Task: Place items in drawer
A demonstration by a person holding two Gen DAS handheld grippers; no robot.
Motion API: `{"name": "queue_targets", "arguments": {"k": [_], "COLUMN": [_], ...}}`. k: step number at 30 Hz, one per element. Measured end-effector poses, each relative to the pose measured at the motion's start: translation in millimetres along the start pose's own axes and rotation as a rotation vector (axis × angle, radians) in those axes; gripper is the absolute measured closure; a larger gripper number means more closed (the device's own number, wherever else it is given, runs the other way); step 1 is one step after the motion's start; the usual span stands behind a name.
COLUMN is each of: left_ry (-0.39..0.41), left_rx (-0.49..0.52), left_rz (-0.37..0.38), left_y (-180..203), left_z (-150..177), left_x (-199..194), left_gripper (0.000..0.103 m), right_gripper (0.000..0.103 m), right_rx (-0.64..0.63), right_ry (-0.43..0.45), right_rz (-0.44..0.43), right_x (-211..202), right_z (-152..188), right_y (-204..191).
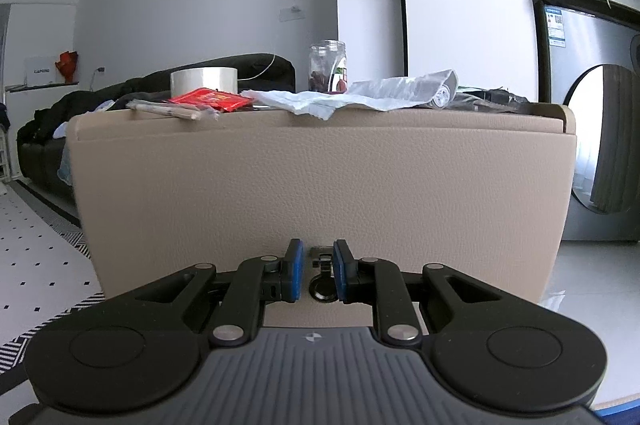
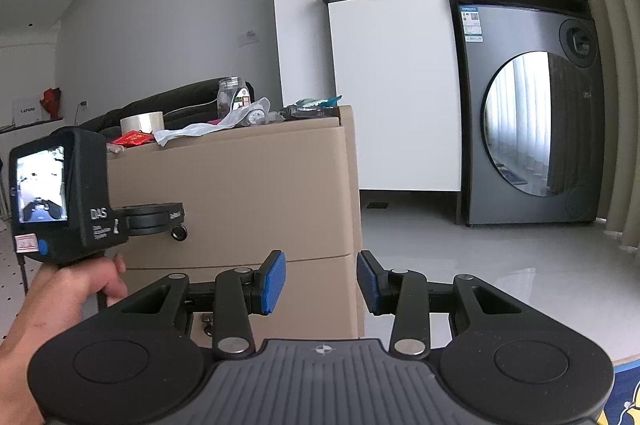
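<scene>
1. The step in hand is judged to be opening the top drawer (image 1: 320, 185) of the beige cabinet (image 2: 240, 185) by its ring pull (image 1: 322, 289), low at the middle of the drawer front.
2. The left gripper (image 1: 316, 275) is seen with its jaws narrowed around the pull; the blue pads (image 1: 295, 275) stand just beside the ring on both sides, and whether they actually pinch it cannot be told.
3. A firm grip on the ring is advised before any pull, and the pull is best made straight back, level with the drawer front, so that the ring does not slip out.
4. The right gripper (image 2: 320, 281) is held near the cabinet's right front corner, its jaws wide apart and nothing between them.
5. The items are still on the cabinet top: tape (image 1: 204, 79) and a red packet (image 1: 210, 98) toward the left edge, a jar (image 1: 328, 67) at the back, and crumpled wrapping (image 1: 360, 93) toward the right.
</scene>
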State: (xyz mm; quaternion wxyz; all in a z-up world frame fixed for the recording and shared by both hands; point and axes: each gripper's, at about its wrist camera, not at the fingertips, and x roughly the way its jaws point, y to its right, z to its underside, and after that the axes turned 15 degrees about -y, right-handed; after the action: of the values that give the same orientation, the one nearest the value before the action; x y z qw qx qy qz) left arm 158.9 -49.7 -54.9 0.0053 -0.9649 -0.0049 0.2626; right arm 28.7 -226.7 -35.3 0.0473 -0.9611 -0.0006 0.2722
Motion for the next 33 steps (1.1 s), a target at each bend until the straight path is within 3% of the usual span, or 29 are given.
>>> {"name": "queue_targets", "arguments": {"k": [6, 13, 15, 19, 22, 23, 24, 27, 33], "left_ry": [0.008, 0.054, 0.068, 0.106, 0.132, 0.144, 0.158, 0.186, 0.19], "left_rx": [0.018, 0.054, 0.065, 0.059, 0.022, 0.007, -0.008, -0.044, -0.108], "left_rz": [0.005, -0.006, -0.022, -0.07, -0.086, -0.087, -0.088, -0.094, -0.108], "left_y": [-5.3, -13.2, -15.8, -27.4, -39.3, -42.6, -45.8, -54.5, -69.8], "left_z": [5.7, 22.3, 25.7, 26.8, 26.0, 27.4, 29.0, 34.0, 45.3], "left_x": [-18.3, -58.9, -70.4, -94.6, -113.4, -119.7, -126.0, -142.9, -160.7], "left_gripper": [0.082, 0.072, 0.058, 0.045, 0.022, 0.01, 0.005, 0.0, 0.0], "right_gripper": [0.06, 0.059, 0.058, 0.056, 0.054, 0.053, 0.052, 0.047, 0.04], "right_rx": [-0.008, -0.028, -0.042, -0.071, -0.089, -0.096, -0.105, -0.138, -0.165], "right_ry": [0.002, 0.017, 0.025, 0.061, 0.084, 0.09, 0.096, 0.117, 0.131], "right_rz": [0.001, 0.002, -0.005, -0.004, -0.002, -0.001, 0.0, 0.004, -0.022], "right_x": [-2.8, -6.1, -4.4, -4.1, -5.7, -5.9, -6.0, -5.7, -8.4], "right_z": [-0.8, -0.8, -3.7, -14.1, -19.6, -20.4, -21.1, -23.2, -21.2], "right_y": [-4.2, -14.7, -17.8, -23.1, -28.0, -30.1, -32.5, -40.9, -51.8]}}
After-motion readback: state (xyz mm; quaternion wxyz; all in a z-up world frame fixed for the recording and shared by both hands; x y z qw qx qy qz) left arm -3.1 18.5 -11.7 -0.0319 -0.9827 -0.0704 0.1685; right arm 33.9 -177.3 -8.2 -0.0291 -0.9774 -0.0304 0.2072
